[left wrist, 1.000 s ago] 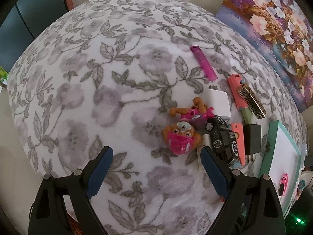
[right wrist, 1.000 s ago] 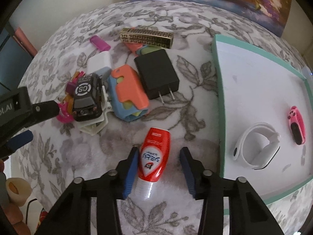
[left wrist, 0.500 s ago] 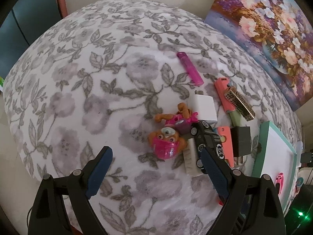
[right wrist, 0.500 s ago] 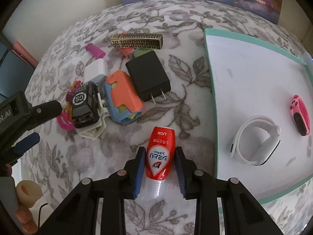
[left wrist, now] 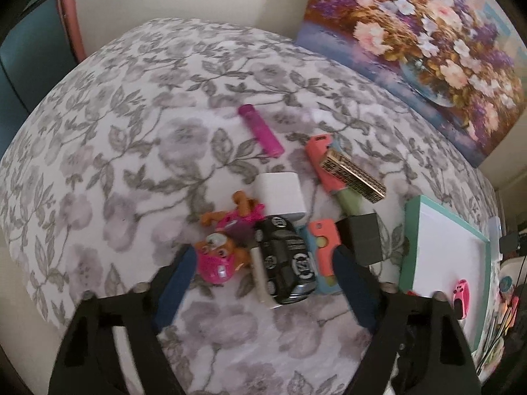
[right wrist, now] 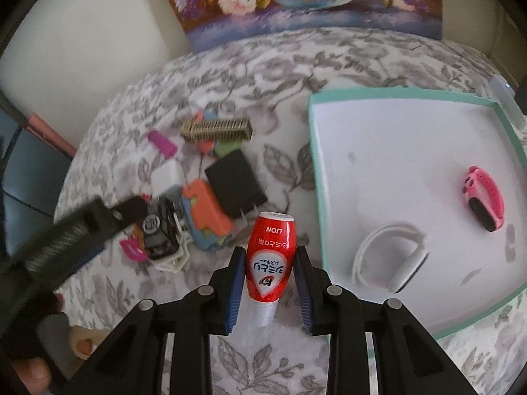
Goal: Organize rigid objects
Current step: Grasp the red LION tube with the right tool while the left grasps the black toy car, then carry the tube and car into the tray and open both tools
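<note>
While the floral-print bed [left wrist: 138,151] fills most of both views, the big flower painting [left wrist: 411,42] leans against the wall behind it, and the teal-rimmed white tray [right wrist: 316,171] sits at the bed's right side. In the tray lie 2 things: a white wristband [right wrist: 388,256] and a pink band [right wrist: 485,204], well apart.

The left gripper [left wrist: 260,283] points steeply down over the clutter, its fingers [left wrist: 178,279] closing in from a fairly wide spread. Between them sit the pink-and-orange pup toy [left wrist: 220,256] and the black toy car [left wrist: 286,260], with no pad seen pressing either one. In the right wrist view this gripper is a blurred dark bar, a hand [right wrist: 39,362] gripping its handle at the lower left edge.

The right gripper [right wrist: 268,283] also tilts down, its fingers narrow and clamped on the red bottle [right wrist: 270,256], cap end toward the camera, raised just left of the tray's rim.

Around the car: a black charger [left wrist: 362,240], a white charger [left wrist: 280,194], an orange-and-blue piece [left wrist: 322,250] touching the car, a gold patterned bar [left wrist: 352,177] lying across an orange-and-green piece [left wrist: 329,171], and a magenta lighter [left wrist: 260,130] apart. Both views are smeared, so the car's markings are hard to read.
</note>
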`<state>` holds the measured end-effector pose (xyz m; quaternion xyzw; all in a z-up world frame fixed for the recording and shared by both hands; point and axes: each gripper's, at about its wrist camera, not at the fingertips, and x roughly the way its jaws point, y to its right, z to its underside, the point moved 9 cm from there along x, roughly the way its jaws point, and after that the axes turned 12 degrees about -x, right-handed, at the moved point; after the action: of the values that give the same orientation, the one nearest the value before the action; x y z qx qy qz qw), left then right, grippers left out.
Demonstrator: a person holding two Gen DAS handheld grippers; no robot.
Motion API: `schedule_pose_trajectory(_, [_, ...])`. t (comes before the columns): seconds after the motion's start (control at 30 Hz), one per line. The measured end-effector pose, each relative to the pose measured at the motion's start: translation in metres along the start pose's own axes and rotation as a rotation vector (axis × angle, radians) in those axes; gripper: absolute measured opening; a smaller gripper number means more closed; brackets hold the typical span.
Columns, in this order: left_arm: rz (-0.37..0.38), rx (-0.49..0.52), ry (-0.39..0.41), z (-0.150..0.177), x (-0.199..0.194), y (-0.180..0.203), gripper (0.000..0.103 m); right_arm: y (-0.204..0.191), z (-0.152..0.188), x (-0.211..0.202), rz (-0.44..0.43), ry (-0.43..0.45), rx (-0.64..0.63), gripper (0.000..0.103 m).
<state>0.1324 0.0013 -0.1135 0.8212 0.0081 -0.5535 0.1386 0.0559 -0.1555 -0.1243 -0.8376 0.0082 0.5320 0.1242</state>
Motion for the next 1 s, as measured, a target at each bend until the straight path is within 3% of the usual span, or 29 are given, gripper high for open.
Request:
schedule_pose_trajectory(0.13, [-0.012, 0.031, -0.013, 0.004, 0.008, 0.009, 0.07, 0.012, -0.005, -0.01, 0.001, 0.031, 0.045, 0.031])
schedule_pose_trajectory(0.2, [-0.016, 0.041, -0.019, 0.006, 0.011, 0.012, 0.057, 0.019, -0.005, -0.012, -0.003, 0.034, 0.067, 0.031])
schedule_pose_trajectory(0.27, [-0.027, 0.054, -0.031, 0.01, 0.017, 0.015, 0.056, 0.025, -0.004, -0.012, -0.006, 0.03, 0.089, 0.031])
schedule_pose_trajectory(0.37, [-0.045, 0.066, -0.048, 0.015, 0.026, 0.016, 0.039, 0.032, -0.003, -0.011, -0.01, 0.022, 0.111, 0.031])
schedule_pose_trajectory(0.83, [0.029, 0.024, -0.023, 0.01, 0.014, 0.017, 0.034, 0.037, 0.0, -0.01, -0.025, 0.014, 0.131, 0.031])
schedule_pose_trajectory(1.0, [0.038, 0.027, 0.019, 0.004, 0.002, 0.02, 0.034, 0.037, -0.001, -0.012, -0.039, 0.021, 0.134, 0.03])
